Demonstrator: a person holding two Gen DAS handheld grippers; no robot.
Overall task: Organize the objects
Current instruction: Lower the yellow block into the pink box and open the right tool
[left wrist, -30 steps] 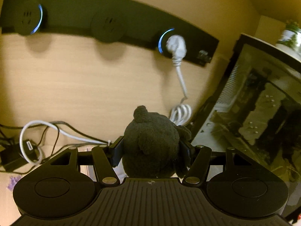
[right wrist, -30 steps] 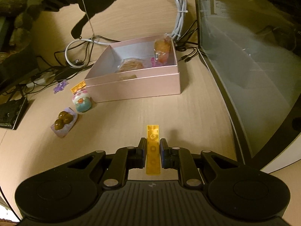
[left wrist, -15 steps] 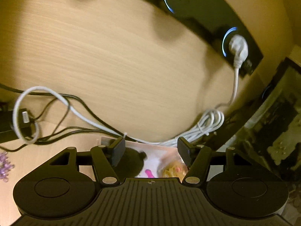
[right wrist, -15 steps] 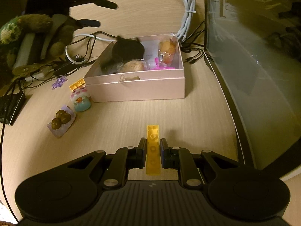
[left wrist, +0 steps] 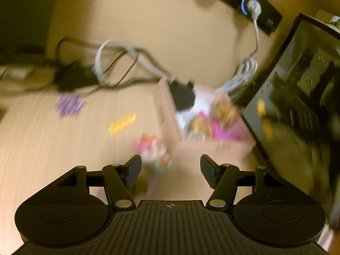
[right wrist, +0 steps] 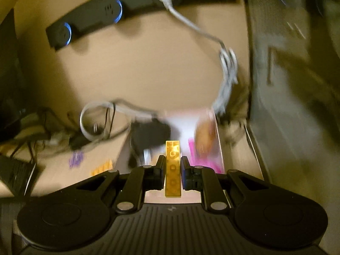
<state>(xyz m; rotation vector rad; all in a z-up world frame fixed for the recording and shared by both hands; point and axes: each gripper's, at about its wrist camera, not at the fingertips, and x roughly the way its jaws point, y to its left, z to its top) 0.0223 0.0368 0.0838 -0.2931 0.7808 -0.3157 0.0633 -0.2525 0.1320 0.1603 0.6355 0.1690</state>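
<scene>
- The left gripper (left wrist: 170, 170) stands with its jaws wide apart and nothing between the pads; it hangs over the wooden desk (left wrist: 53, 148), pointing down at it.
- Just beyond its left finger, at about 11 o'clock from the gap, sits a small pastel cupcake toy (left wrist: 156, 155), blurred.
- The pink box (left wrist: 231, 148) lies at about 1 o'clock from that gripper, open at the top. Inside it a dark plush toy (left wrist: 182, 94) sits in the far left corner, with two wrapped brownish snacks (left wrist: 225, 110) and something bright pink towards the right.
- A loose yellow brick (left wrist: 122, 122) lies flat on the desk at 10 o'clock, left of the box and apart from it; a purple trinket (left wrist: 69, 105) lies farther out the same way.
- The right gripper (right wrist: 173, 170) is clamped tight on a second yellow brick (right wrist: 173, 170), which points straight ahead to 12 o'clock, above the near edge of the box.
- White cable (right wrist: 228, 72) runs from the black socket strip (right wrist: 148, 6) down towards the box at 1 o'clock.
</scene>
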